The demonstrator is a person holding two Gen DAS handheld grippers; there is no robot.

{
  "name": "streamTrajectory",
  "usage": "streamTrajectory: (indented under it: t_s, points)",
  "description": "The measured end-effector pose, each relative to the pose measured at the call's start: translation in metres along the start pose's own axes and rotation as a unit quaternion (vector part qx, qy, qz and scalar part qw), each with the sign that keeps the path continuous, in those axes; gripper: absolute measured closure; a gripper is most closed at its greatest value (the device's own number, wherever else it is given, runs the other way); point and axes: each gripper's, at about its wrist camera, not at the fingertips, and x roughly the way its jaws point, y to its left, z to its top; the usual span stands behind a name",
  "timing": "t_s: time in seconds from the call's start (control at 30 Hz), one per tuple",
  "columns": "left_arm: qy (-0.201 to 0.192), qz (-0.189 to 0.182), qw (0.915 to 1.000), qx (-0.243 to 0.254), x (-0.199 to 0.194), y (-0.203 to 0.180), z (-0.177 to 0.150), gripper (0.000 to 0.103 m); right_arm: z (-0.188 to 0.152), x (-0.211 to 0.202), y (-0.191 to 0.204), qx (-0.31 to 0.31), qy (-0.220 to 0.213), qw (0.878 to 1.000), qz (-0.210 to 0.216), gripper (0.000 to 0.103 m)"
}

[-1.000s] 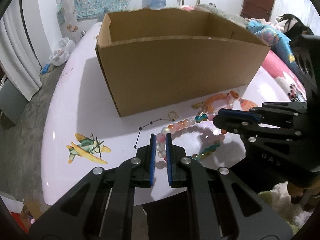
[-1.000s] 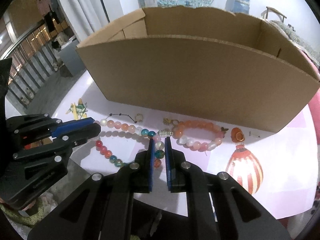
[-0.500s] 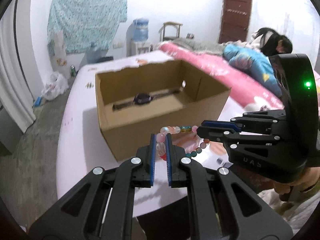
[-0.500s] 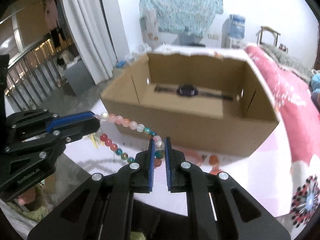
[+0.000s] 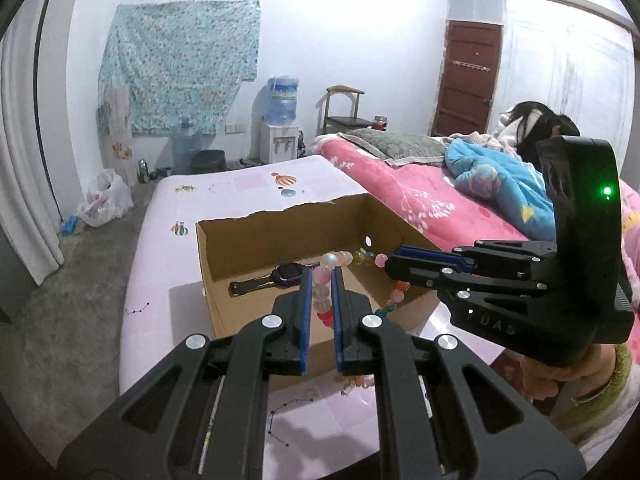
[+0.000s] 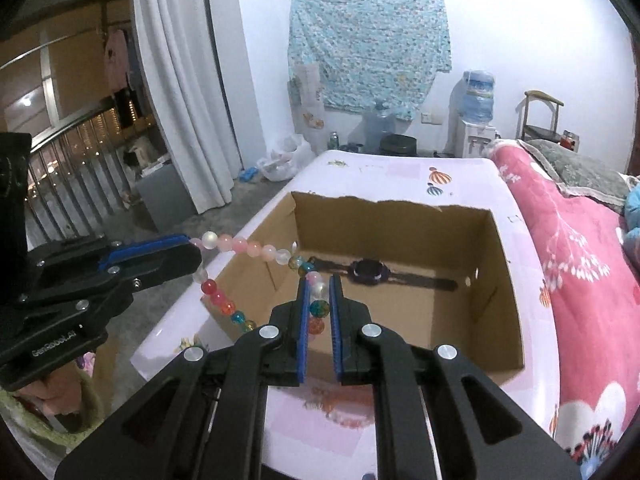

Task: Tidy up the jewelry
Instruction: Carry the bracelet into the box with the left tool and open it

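I have both grippers clamped on the bead necklace (image 6: 248,249) — left gripper (image 5: 321,288), right gripper (image 6: 319,292) — stretched apart, untangled; cardboard box (image 6: 506,280) below, for dropping in.

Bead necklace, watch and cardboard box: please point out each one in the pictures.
bead necklace (image 6: 240,246), right wrist view: pink beads on the strand hanging between both grippers.
watch (image 6: 368,270), right wrist view: the dark face, lying inside the box.
cardboard box (image 5: 280,240), left wrist view: inner face of the far wall.
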Motion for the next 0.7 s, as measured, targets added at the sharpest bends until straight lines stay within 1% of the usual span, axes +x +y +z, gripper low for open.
streamTrajectory:
  t_s: [0.07, 0.17, 0.27, 0.3, 0.4, 0.43, 0.5, 0.57, 0.6, 0.7]
  points:
    - [0.004, 0.006, 1.0, -0.001, 0.01, 0.005, 0.005, 0.094, 0.007, 0.01, -0.004, -0.001, 0.005, 1.0, 0.008, 0.093]
    - [0.025, 0.013, 0.9996, -0.009, 0.034, 0.016, 0.013, 0.094, 0.022, 0.037, -0.014, -0.001, 0.033, 0.999, 0.028, 0.093]
    - [0.053, 0.034, 0.9979, -0.014, 0.066, 0.029, 0.017, 0.094, 0.035, 0.08, -0.023, 0.002, 0.095, 0.994, 0.057, 0.093]
    - [0.069, 0.039, 0.9967, -0.018, 0.081, 0.034, 0.018, 0.094, 0.039, 0.099, -0.027, 0.003, 0.124, 0.99, 0.068, 0.093]
    - [0.113, 0.055, 0.9917, -0.028, 0.114, 0.051, 0.016, 0.094, 0.041, 0.141, -0.031, 0.001, 0.188, 0.977, 0.095, 0.093]
    - [0.123, 0.058, 0.9902, -0.032, 0.121, 0.055, 0.015, 0.094, 0.04, 0.161, -0.033, 0.001, 0.222, 0.969, 0.109, 0.093]
    - [0.147, 0.063, 0.9862, -0.043, 0.135, 0.064, 0.013, 0.094, 0.036, 0.19, -0.036, 0.01, 0.27, 0.955, 0.126, 0.093]
    - [0.166, 0.075, 0.9822, -0.044, 0.146, 0.07, 0.008, 0.094, 0.028, 0.208, -0.035, 0.017, 0.302, 0.943, 0.14, 0.093]
    - [0.168, 0.08, 0.9816, -0.04, 0.147, 0.07, 0.007, 0.094, 0.025, 0.215, -0.035, 0.023, 0.317, 0.937, 0.146, 0.093]
    - [0.176, 0.094, 0.9798, -0.02, 0.15, 0.067, 0.004, 0.094, 0.022, 0.222, -0.031, 0.03, 0.336, 0.927, 0.161, 0.093]
